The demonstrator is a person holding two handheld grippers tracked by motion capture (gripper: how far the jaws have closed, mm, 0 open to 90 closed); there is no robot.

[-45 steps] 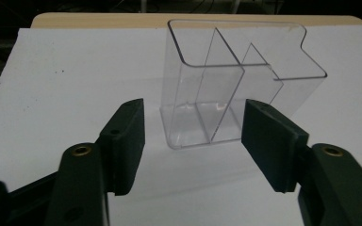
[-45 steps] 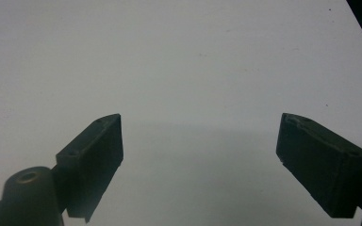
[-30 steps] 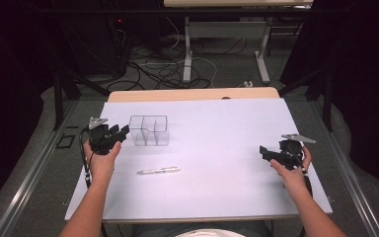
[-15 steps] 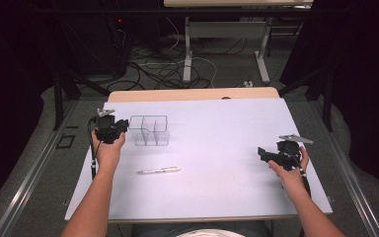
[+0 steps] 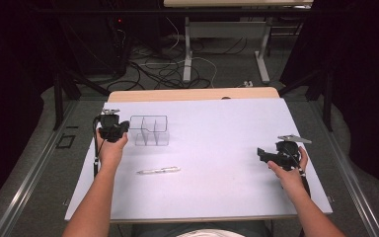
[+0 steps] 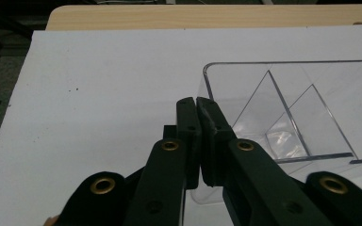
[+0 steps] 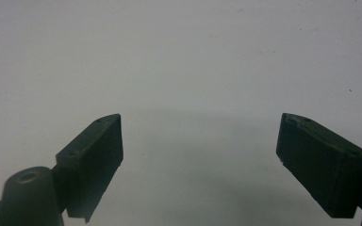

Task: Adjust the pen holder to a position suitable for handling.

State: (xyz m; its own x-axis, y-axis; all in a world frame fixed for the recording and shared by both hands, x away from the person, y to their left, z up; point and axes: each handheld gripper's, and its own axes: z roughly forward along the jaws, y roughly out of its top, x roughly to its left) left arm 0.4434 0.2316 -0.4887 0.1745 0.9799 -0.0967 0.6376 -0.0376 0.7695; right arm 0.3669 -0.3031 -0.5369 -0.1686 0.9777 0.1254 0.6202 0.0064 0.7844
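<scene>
A clear plastic box (image 5: 150, 131) with inner dividers stands on the white tabletop (image 5: 217, 123) at the far left. My left gripper (image 5: 125, 129) is at its left end. In the left gripper view the jaws have just been closing, and my left gripper (image 6: 196, 101) is now shut on the box's thin left wall (image 6: 203, 80), which runs between the pads. My right gripper (image 5: 260, 154) rests near the table's right edge, pointing left. In the right gripper view, my right gripper (image 7: 200, 155) stands wide open over bare white surface, with nothing between its fingers.
A white pen (image 5: 159, 170) lies flat in front of the box, left of centre. A wooden table edge (image 5: 192, 94) shows beyond the white top. Cables and table legs (image 5: 187, 54) sit on the floor behind.
My left gripper has moved away from me and rightward to the box's left end, and its jaws have closed on the wall. The right gripper has stayed put.
</scene>
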